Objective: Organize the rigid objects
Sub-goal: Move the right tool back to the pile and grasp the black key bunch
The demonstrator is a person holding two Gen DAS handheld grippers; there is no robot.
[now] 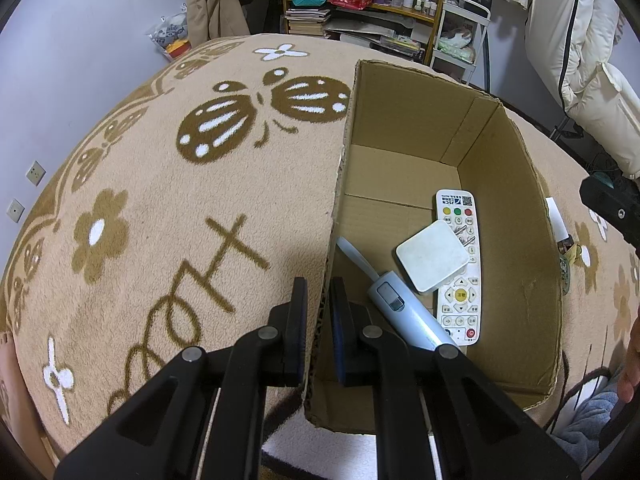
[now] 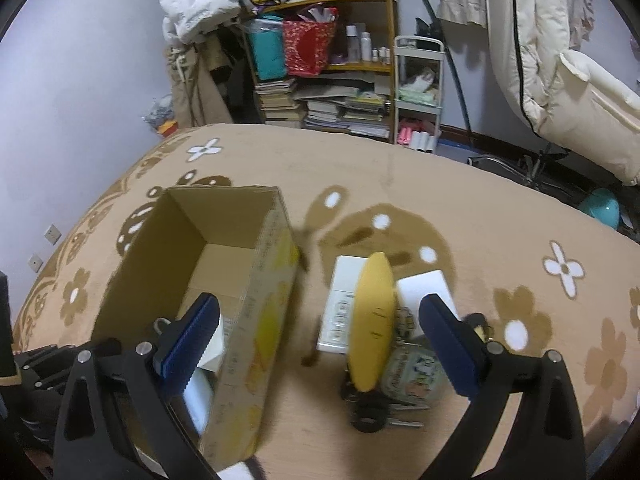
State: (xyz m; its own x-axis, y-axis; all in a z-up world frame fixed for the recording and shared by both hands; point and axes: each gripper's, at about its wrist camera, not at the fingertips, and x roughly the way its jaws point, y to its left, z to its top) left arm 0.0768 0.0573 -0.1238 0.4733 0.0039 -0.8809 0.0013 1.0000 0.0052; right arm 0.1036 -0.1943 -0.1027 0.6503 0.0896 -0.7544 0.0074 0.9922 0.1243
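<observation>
Left wrist: left tongs [image 1: 320, 284] pinch the cardboard box [image 1: 404, 128] wall; right tongs [image 2: 320, 312] gape above a yellow case [image 2: 372, 320].

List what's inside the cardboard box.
Inside the cardboard box: a white remote, a square white adapter lying on it, and a pale blue device. The remote's middle is covered.

Remote [image 1: 460, 264] in box [image 1: 404, 100], adapter [image 1: 432, 255] on it, banana [image 2: 372, 320] right of box
</observation>
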